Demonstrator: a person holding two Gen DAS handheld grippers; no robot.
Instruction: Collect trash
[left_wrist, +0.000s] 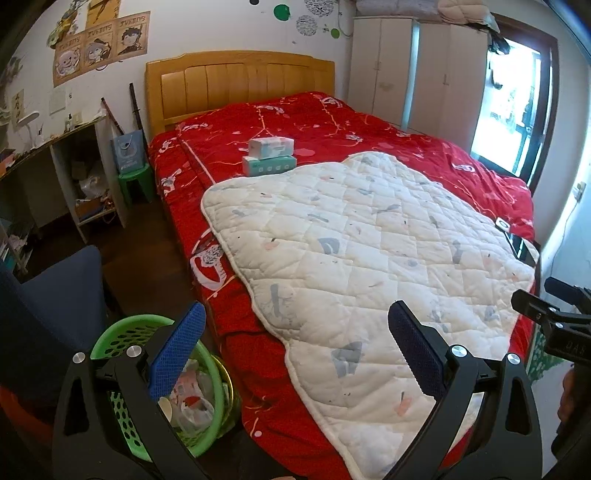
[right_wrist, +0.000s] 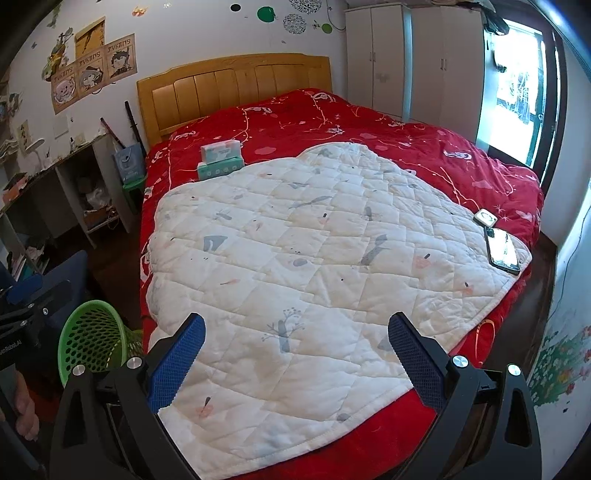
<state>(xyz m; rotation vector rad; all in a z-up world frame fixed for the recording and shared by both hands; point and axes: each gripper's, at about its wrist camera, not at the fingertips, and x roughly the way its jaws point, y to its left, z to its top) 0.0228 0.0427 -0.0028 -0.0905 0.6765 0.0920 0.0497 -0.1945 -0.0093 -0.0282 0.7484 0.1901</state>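
Observation:
A green perforated trash basket (left_wrist: 122, 332) stands on the floor by the bed's near left corner, with crumpled plastic and paper trash (left_wrist: 194, 398) inside. My left gripper (left_wrist: 295, 354) hovers open above the bed's foot, its left finger over the basket. The right wrist view shows the same basket (right_wrist: 88, 339) at lower left. My right gripper (right_wrist: 295, 358) is open and empty over the white quilted mat (right_wrist: 295, 251). No loose trash shows on the mat. The right gripper's black body (left_wrist: 554, 321) appears at the left view's right edge.
A red bedspread (left_wrist: 369, 125) covers the bed, with two stacked tissue packs (right_wrist: 220, 158) near the headboard. A phone (right_wrist: 502, 251) and a small white device (right_wrist: 486, 218) lie at the mat's right edge. A blue chair (left_wrist: 55, 306), desk shelves (left_wrist: 81, 177) and a green stool (left_wrist: 136, 181) stand left.

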